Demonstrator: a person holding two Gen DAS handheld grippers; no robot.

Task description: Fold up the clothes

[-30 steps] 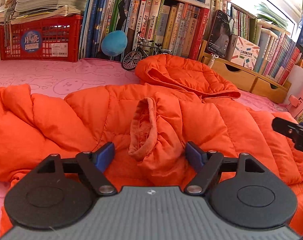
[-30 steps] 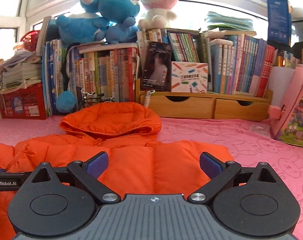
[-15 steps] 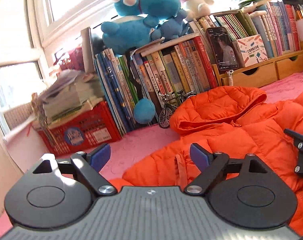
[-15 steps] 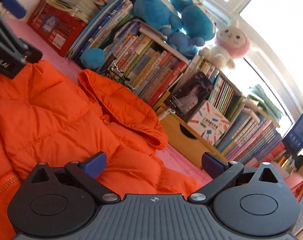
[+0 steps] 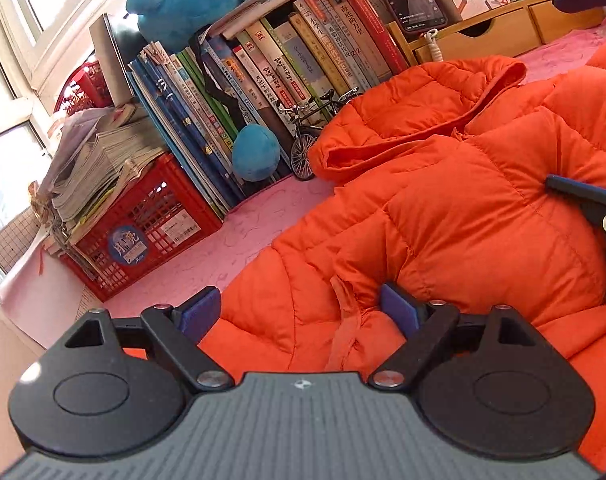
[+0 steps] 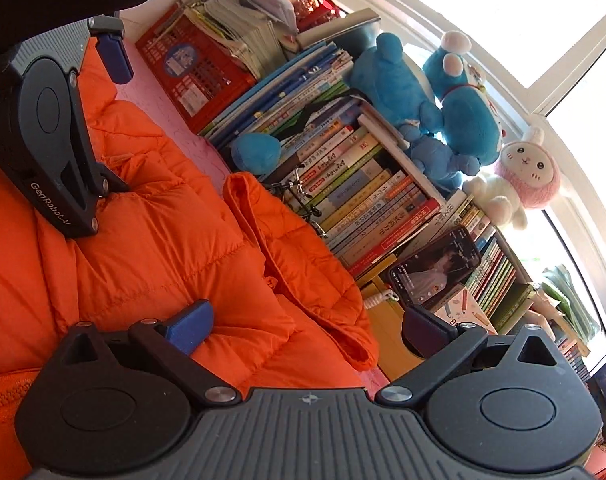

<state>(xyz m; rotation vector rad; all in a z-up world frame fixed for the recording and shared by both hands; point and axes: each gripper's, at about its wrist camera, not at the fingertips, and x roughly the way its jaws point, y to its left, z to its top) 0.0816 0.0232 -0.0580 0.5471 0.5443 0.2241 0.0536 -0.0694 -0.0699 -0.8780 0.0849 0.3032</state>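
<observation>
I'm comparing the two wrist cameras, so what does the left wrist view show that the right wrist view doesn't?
Only the left wrist view shows the frayed sleeve cuff lying between the open left gripper fingers. Only the right wrist view shows the pink-and-white rabbit plush and the open right gripper. Both show the orange puffer jacket, red crate and books.

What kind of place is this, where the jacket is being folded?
Probably a bedroom or a child's study corner at home. Rows of books stand under a window, plush toys sit on top of them, and the orange jacket lies on a pink sheet printed with cartoon animals.
</observation>
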